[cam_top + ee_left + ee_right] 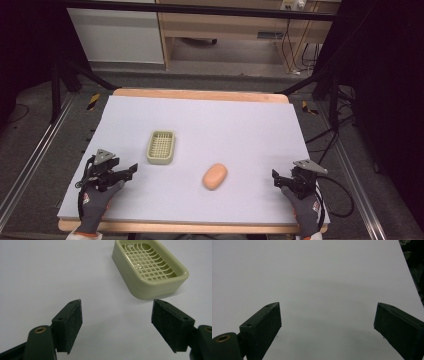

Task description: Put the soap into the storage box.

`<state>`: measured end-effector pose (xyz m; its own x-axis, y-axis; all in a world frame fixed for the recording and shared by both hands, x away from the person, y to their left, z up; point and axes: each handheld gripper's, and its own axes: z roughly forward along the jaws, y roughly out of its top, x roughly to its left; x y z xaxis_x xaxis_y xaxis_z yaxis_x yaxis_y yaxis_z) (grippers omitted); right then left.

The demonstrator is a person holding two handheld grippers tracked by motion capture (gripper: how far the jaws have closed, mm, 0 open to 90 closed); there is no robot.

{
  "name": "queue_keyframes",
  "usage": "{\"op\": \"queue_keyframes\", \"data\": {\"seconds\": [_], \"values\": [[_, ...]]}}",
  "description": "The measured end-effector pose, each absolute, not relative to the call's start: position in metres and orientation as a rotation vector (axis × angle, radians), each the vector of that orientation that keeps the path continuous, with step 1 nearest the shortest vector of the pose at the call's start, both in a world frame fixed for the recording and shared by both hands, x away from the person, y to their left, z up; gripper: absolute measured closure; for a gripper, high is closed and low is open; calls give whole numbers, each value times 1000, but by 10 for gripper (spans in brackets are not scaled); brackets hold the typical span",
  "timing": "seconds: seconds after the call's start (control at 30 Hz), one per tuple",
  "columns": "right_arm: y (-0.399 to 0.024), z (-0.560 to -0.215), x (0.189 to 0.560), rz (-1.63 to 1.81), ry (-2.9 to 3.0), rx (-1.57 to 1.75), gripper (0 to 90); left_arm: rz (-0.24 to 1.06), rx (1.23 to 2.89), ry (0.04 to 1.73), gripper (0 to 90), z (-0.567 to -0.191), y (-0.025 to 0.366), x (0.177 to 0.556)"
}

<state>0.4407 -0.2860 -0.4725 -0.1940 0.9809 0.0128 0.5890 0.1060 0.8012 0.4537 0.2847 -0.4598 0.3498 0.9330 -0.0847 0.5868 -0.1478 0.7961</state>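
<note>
A pale green soap dish (161,147) with a grid bottom sits on the white table cover, left of centre. An orange oval soap bar (215,176) lies to its right, nearer the front. My left gripper (131,170) rests at the front left, open, with nothing between its jaws. In the left gripper view the soap dish (150,267) lies ahead and to the right of my left gripper (116,322). My right gripper (276,179) rests at the front right, open and empty. The right gripper view has bare white cover between the jaws of my right gripper (327,325).
The white cover (210,125) spans a wooden table (200,94) whose edge shows at the back. Black frame legs, cables and grey floor surround it. A wooden cabinet stands behind. A gloved hand (95,202) holds each gripper at the front edge.
</note>
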Motion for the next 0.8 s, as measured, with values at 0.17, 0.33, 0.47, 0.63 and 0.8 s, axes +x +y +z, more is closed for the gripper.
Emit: {"op": "queue_keyframes", "data": {"seconds": [0.17,0.33,0.47,0.63,0.8], "values": [[-283,-472,438,929,1854,1511,78,554,1825,1327,275,-456,282,452],[-283,-473,439,915,1858,1509,76,536,1829,1307,294,-453,278,449],[-282,-473,438,916,1856,1505,76,536,1834,1301,294,-452,273,448],[-283,-472,438,919,1841,1511,69,532,1836,1290,294,-451,267,446],[-283,-472,437,919,1837,1503,69,526,1847,1277,292,-450,263,445]]}}
